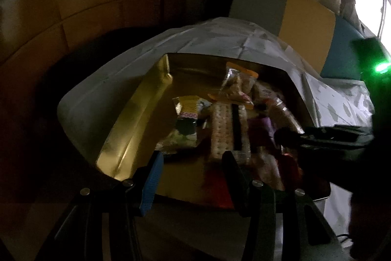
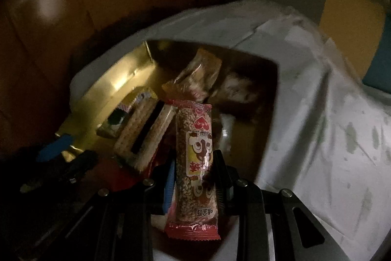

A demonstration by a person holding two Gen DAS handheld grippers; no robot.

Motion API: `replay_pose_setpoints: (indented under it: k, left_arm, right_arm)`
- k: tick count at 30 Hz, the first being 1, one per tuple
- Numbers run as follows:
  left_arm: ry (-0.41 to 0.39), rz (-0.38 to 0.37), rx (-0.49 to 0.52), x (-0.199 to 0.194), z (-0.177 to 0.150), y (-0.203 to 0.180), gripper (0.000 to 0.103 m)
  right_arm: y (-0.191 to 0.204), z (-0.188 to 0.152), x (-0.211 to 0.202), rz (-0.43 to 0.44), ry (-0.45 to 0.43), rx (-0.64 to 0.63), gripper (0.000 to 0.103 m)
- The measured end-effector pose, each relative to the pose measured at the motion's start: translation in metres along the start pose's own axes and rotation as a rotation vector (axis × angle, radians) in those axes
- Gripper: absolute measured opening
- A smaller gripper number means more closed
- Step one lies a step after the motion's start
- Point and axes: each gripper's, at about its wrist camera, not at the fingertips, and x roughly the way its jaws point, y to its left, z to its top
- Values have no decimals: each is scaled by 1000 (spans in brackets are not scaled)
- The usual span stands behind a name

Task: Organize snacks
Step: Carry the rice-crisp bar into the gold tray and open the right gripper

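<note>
1. Snacks are the job, and one of them, a long grain bar (image 2: 195, 163) in a red-ended wrapper, is clamped in the right claw (image 2: 195, 177). Its two fingers press the bar's sides, and the bar sticks out over the gold tray (image 2: 107, 80).
2. Left claw (image 1: 193, 177) hangs at the near edge of the gold tray, with its fingers apart and nothing between them.
3. Just past the held bar, inside the gold tray, lies a pack of pale crackers (image 2: 144, 136).
4. Farther in sits a clear bag with orange ends (image 2: 198, 80), leaning on other snacks.
5. A small yellow pack (image 1: 188, 109) lies toward the tray's left side.
6. The tray's far left part looks bare, but the room is dark and the far right corner is hard to make out.
7. The gold tray rests on a white cloth (image 2: 317, 114) over the tabletop.
8. I think the step now is carrying this bar to its place in the tray.
9. Next, the right claw should lower the bar flat beside the crackers, then let go gently so nothing gets knocked.
</note>
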Motion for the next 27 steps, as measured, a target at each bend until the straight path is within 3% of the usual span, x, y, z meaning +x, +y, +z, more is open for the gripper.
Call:
replay_pose_setpoints:
  k: [4, 9, 13, 16, 19, 25, 27]
  left_arm:
    - [6, 9, -12, 2, -2, 6, 51]
    - [5, 6, -21, 2, -4, 8, 51]
    - [2, 0, -11, 1, -6, 3, 51]
    - [3, -3, -5, -1, -7, 0, 51]
    - [7, -1, -2, -1, -7, -3, 51]
    - [1, 3, -11, -2, -4, -6, 51]
    - [-5, 8, -8, -4, -3, -8, 51]
  right_arm:
    - [-3, 1, 24, 30, 46, 31, 29]
    - [-14, -7, 17, 127, 49, 82, 34]
    - [-21, -19, -1, 127, 14, 92, 36]
    - [-19, -26, -7, 124, 11, 78, 28]
    - [-17, -29, -10, 117, 1, 65, 27]
    - [-13, -11, 12, 112, -9, 64, 27]
    - [-7, -7, 17, 75, -7, 28, 27]
